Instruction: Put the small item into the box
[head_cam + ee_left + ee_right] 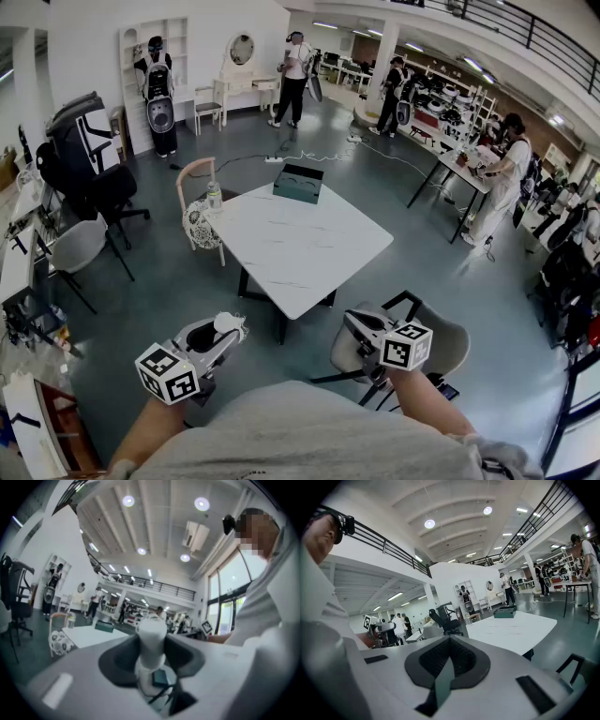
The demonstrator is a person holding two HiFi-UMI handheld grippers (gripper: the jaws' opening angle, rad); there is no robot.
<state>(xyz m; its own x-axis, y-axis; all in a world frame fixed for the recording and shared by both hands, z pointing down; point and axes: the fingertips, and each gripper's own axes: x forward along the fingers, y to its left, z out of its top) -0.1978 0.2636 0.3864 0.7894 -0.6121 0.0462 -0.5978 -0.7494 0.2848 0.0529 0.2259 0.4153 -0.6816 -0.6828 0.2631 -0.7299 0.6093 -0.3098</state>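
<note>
The small white cylindrical item (pixel 152 641) was clamped between the pads of the left claw (pixel 228 330), the jaws held fairly wide around it. The right claw (pixel 443 677) was closed, empty. The dark teal open box (pixel 298 183) sat well ahead of the claws, on the white table (pixel 300 272). A level carry was called for, with release only once over the box. The item's long axis ran along the jaws, rounded end forward.
</note>
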